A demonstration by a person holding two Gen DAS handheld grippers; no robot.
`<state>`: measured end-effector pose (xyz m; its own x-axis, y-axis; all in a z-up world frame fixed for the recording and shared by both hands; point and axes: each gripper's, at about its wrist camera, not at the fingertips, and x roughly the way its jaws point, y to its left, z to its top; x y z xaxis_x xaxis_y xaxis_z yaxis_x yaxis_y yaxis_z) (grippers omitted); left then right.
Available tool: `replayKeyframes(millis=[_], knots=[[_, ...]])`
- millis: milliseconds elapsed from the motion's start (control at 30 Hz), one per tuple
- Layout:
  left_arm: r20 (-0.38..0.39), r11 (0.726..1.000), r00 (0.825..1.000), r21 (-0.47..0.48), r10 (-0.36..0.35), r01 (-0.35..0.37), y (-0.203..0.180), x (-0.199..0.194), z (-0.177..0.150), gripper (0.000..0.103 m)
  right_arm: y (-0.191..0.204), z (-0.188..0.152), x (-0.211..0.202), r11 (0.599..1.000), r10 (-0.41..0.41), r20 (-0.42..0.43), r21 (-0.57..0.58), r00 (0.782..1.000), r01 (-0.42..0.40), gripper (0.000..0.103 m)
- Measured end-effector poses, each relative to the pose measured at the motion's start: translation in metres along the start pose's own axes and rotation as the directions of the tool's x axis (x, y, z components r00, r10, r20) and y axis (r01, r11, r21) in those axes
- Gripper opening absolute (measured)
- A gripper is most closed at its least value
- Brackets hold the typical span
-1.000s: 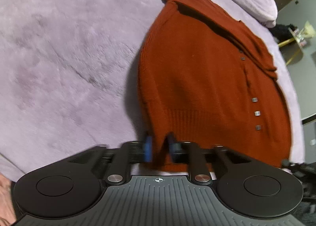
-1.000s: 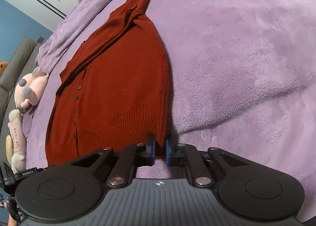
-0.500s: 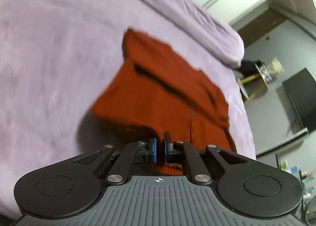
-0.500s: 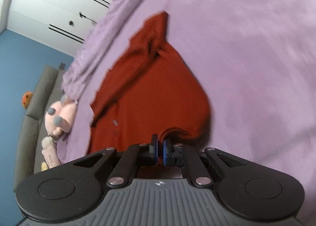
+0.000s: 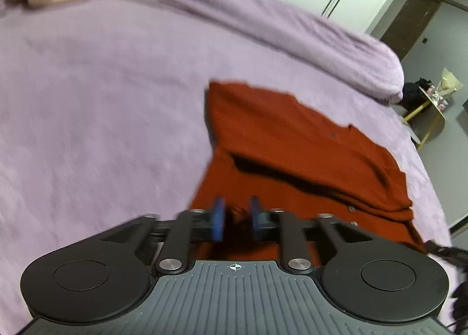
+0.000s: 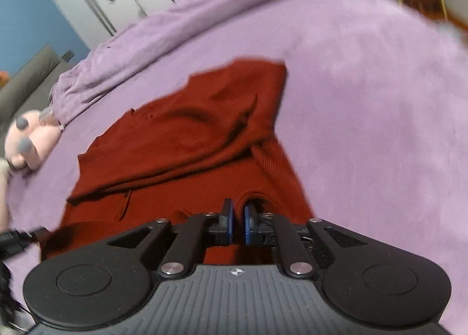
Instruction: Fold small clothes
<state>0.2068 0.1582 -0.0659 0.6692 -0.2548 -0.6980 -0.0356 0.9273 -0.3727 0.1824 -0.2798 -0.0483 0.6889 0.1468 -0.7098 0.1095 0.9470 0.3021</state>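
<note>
Rust-red knit cardigan (image 5: pixel 295 145) lies on the purple bed (image 5: pixel 96 107), button placket and 1 sleeve uppermost, the sleeve laid across the body toward the far collar end. The lower body is doubled up over itself, so the hem sits close under both grippers: judged to be the bottom-to-top fold that halves the garment's length, with 1 gripper at each hem corner so the edge travels level and lands square. Left gripper (image 5: pixel 235 219): jaws opening, blue pads clearly apart, dark knit seen in the gap between them but not pinched; fabric looks released or nearly so. Right gripper (image 6: pixel 237 222): jaws also opening, a narrower gap, pads just parted; a rolled loop of hem sits just beyond the right pad, touching or nearly touching it, not clamped as far as the right wrist view shows. Relative to the cardigan: the left gripper is over the hem corner on the side farther from the pink plush toy (image 6: pixel 29 142) in the right view, the right gripper over the opposite hem corner; the collar end lies well beyond both, toward the bunched purple duvet (image 5: pixel 307 34). Both views are motion-blurred, so exact contact at the pads is uncertain. Judgement: release step of this fold, edges not yet smoothed.
</note>
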Motion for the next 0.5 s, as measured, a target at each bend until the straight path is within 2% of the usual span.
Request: replayKeyframes(millis=[33, 67, 133, 300, 400, 467, 500], knots=[[0.018, 1.0, 1.0, 0.029, 0.002, -0.002, 0.002, -0.002, 0.0, 0.049, 0.002, -0.001, -0.003, 0.999, -0.014, 0.017, -0.04, 1.0, 0.015, 0.024], [0.021, 0.998, 1.0, 0.066, 0.001, -0.003, 0.003, -0.002, -0.001, 0.053, 0.004, -0.002, -0.004, 0.995, -0.026, 0.03, -0.091, 0.999, 0.029, 0.029], [-0.02, 0.991, 1.0, 0.131, 0.004, -0.001, 0.003, 0.002, -0.001, 0.053, 0.005, -0.005, -0.003, 0.986, -0.033, 0.028, -0.16, 0.999, 0.037, 0.03], [-0.079, 0.969, 0.997, 0.246, 0.0, 0.02, -0.01, 0.024, -0.003, 0.053, 0.005, -0.008, 0.008, 0.977, -0.054, -0.023, -0.209, 0.998, 0.048, 0.03], [-0.087, 0.949, 0.996, 0.313, 0.007, 0.021, -0.023, 0.032, -0.009, 0.049, 0.007, -0.009, 0.01, 0.97, -0.062, -0.026, -0.238, 0.998, 0.054, 0.03], [-0.118, 0.946, 0.993, 0.323, 0.011, 0.028, -0.027, 0.04, -0.011, 0.039, 0.009, -0.01, 0.014, 0.961, -0.07, -0.034, -0.269, 0.997, 0.058, 0.03], [-0.128, 0.945, 0.992, 0.326, 0.011, 0.032, -0.028, 0.044, -0.012, 0.038, 0.01, -0.01, 0.015, 0.956, -0.079, -0.036, -0.285, 0.996, 0.065, 0.03]])
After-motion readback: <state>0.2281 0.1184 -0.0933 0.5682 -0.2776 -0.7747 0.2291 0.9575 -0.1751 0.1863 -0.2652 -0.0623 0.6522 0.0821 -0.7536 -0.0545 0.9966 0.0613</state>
